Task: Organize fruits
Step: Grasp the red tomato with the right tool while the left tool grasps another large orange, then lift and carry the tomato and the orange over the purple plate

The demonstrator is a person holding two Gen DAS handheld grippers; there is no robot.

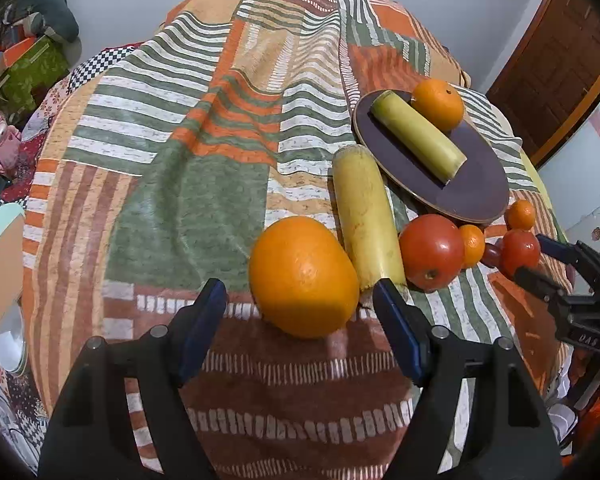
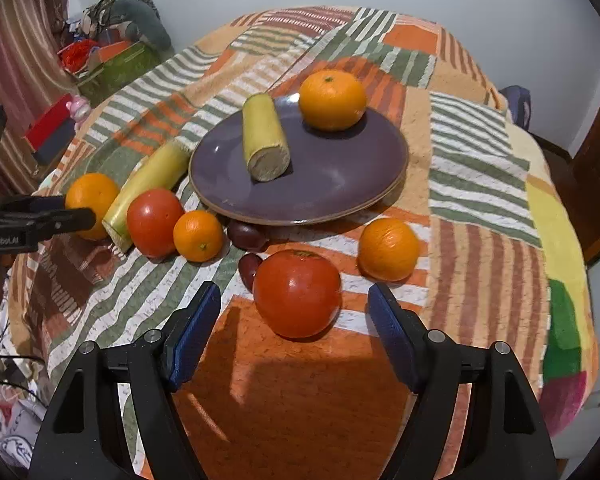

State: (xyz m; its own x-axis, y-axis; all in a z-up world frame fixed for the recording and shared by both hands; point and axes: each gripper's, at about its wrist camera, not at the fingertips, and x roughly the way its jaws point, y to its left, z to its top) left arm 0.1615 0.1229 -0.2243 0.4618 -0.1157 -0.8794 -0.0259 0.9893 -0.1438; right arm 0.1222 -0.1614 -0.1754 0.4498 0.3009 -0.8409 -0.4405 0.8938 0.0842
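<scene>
Left wrist view has the left gripper (image 1: 300, 304) pointing down at the big orange (image 1: 303, 276), which sits dead ahead at 12 o'clock, right in the gap between the two blue pads. Jaws stand wide with nothing in them, and neither pad looks to be touching the peel yet. The orange is round, so no long axis to fuss over, but the pale yellow stalk piece (image 1: 366, 224) lies just beside it at 1 o'clock, running lengthwise toward the purple plate (image 1: 476, 196) up at 1-2 o'clock. That right-side pad is nearly on the stalk's near end, so I'd guess closing could nudge it.

Right wrist view is the same story: right gripper (image 2: 294, 308) parted wide and empty, and the red tomato (image 2: 297, 293) is straight ahead at 12 o'clock, between the pads but not pinched. A small dark fruit (image 2: 247, 267) is tucked against it at 11 o'clock, and a small orange (image 2: 388, 249) sits near at 1 o'clock.

Each hand is nearest its own target, so no crossing needed. The plate already carries another stalk piece (image 2: 265, 142) and an orange (image 2: 332, 98), and it lies beyond both targets.
</scene>
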